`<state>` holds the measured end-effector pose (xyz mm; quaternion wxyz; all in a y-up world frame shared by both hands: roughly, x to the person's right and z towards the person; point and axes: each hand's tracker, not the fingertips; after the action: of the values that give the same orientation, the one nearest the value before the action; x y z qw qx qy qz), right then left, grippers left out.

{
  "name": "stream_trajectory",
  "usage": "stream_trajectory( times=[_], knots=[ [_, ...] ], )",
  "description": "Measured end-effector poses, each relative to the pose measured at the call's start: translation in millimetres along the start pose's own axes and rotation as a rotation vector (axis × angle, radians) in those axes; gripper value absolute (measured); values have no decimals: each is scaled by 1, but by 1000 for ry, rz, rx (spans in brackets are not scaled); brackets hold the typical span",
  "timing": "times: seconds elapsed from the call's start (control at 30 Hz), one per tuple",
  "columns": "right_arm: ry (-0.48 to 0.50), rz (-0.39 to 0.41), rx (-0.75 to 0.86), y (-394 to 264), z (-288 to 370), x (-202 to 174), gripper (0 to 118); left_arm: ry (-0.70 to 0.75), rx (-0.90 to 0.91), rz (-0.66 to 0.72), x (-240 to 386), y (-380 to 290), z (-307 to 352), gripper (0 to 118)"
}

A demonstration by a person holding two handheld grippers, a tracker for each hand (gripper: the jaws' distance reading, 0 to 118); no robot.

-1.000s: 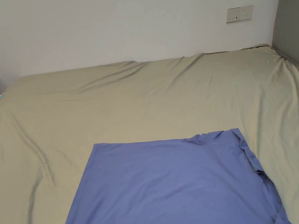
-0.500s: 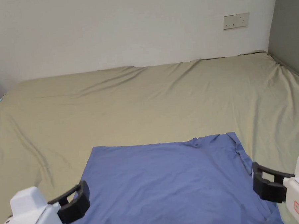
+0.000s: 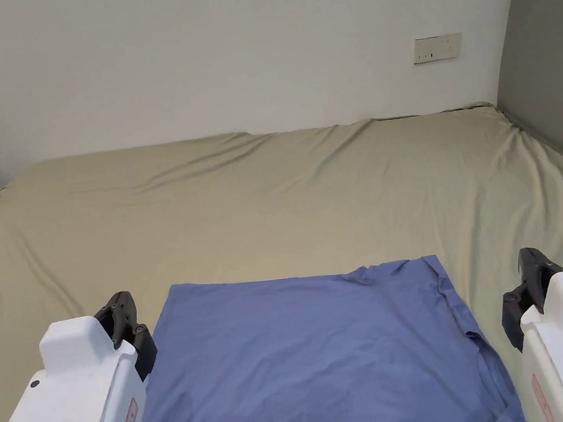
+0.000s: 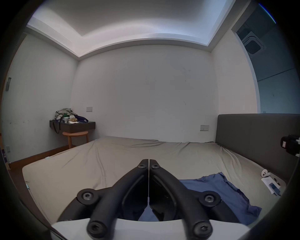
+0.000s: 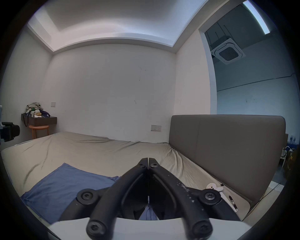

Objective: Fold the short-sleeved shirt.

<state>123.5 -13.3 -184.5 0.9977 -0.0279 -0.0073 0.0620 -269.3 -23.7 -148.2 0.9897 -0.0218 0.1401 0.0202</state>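
Head view: blue shirt (image 3: 314, 356) lies flat on the bed (image 3: 261, 210), near edge, roughly rectangular, with a bunched hem or sleeve along its right side. Left claw (image 3: 124, 325) hovers just beside the shirt's left edge; right claw (image 3: 528, 296) hovers off the right edge, clear of the cloth. Neither touches fabric. Left claw view: left claw (image 4: 148, 164) has its jaws clenched tip to tip on nothing, pointing over bare sheet; shirt (image 4: 219, 193) sits down and to the right; the right claw's body (image 4: 290, 147) shows at the far right edge. A shelf (image 4: 73, 127) and stool (image 4: 75, 138) stand at the far wall. Right claw view: right claw (image 5: 148, 162) likewise clenched and empty, shirt (image 5: 68, 183) to its left, headboard (image 5: 227, 149) to its right, small loose items (image 5: 214, 188) near the bed corner. Judgement: the step is the approach to the first grasp; folding looks not yet begun or at most partly done. To do it well: release both claws before descent, come down on matching points of the two side edges, pinch every layer at the rumpled right side so none trails, lift evenly, and keep the cloth taut between claws so the fold line lies straight. Risk: catching the sheet together with the shirt.
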Motion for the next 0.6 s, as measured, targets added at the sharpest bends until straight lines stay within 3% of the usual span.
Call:
stream_trajectory(
  times=[0.47, 0.6],
  knots=[
    [14, -1, -37, -10, -10, -1, 1, 6, -105, -16, -15, -23, -6, 0],
    [22, 1, -50, -14, -10, -2, 2, 4, -338, -25, -28, -38, -10, 0]
  ],
)
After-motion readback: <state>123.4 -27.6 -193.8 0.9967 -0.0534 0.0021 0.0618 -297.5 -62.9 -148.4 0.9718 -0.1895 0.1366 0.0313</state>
